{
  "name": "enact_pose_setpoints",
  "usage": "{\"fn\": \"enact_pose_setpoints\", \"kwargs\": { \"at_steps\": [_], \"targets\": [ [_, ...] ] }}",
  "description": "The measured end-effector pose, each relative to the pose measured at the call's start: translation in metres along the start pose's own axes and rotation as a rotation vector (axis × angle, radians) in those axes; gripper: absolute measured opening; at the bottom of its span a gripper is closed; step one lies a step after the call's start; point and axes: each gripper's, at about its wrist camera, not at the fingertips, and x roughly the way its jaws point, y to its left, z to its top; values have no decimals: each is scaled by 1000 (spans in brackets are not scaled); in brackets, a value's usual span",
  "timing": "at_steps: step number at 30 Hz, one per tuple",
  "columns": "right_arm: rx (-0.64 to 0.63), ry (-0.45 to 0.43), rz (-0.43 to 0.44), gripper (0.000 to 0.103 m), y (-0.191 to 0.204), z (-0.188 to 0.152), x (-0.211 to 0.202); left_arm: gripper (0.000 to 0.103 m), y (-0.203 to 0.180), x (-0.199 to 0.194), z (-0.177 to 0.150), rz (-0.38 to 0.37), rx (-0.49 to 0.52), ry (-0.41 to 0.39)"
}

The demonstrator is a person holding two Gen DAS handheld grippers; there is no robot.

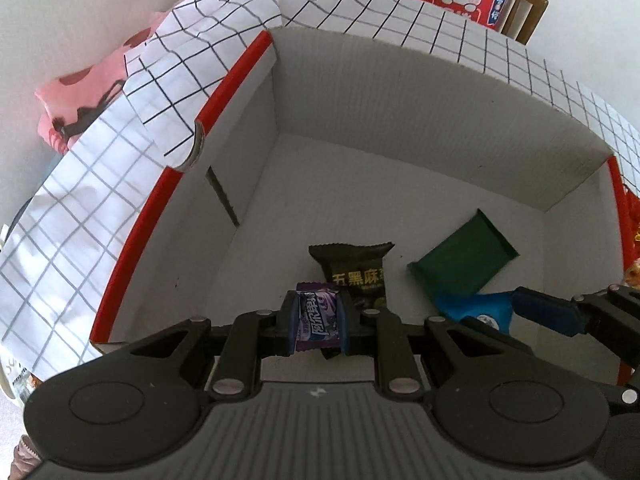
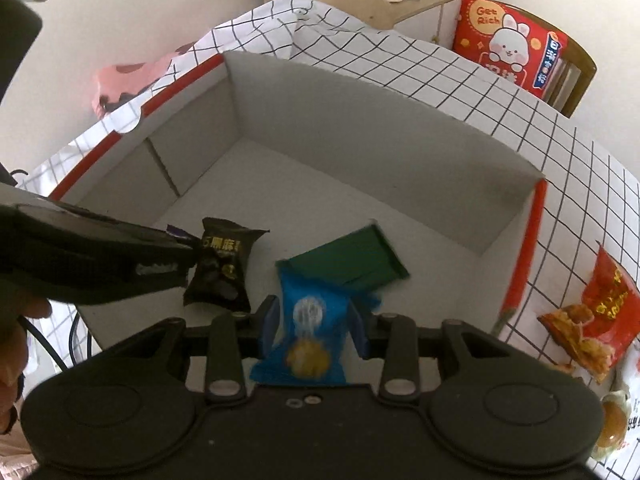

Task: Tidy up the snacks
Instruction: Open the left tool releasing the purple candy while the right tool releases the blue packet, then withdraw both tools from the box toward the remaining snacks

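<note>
A white cardboard box with red rims stands on a checked cloth. Inside lie a black snack packet and a green packet. My left gripper is shut on a small purple candy packet over the box's near edge; its body shows in the right wrist view. My right gripper is shut on a blue snack packet over the box's near right part.
A red snack bag and a white packet lie on the cloth right of the box. A red rabbit cushion sits on a wooden chair behind. A pink cloth lies at the left.
</note>
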Motion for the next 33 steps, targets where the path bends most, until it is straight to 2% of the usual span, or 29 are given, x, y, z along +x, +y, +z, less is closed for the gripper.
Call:
{"fn": "enact_pose_setpoints", "kwargs": {
  "at_steps": [5, 7, 15, 18, 20, 33],
  "targets": [
    [0, -10, 2, 40, 2, 1, -1, 21, 6, 1, -2, -19, -18, 3],
    [7, -13, 7, 41, 1, 0, -4, 25, 9, 0, -2, -23, -31, -1],
    [41, -32, 29, 49, -3, -4, -20, 30, 14, -17, -6, -52, -46, -58],
    [54, -53, 39, 52, -5, -6, -30, 39, 13, -30, -11, -76, -49, -87],
    [65, -69, 45, 54, -7, -7, -38, 50, 12, -37, -14, -78, -46, -108],
    [106, -175, 92, 66, -18, -21, -90, 51, 4, -87, -37, -108, -5, -236]
  ]
}}
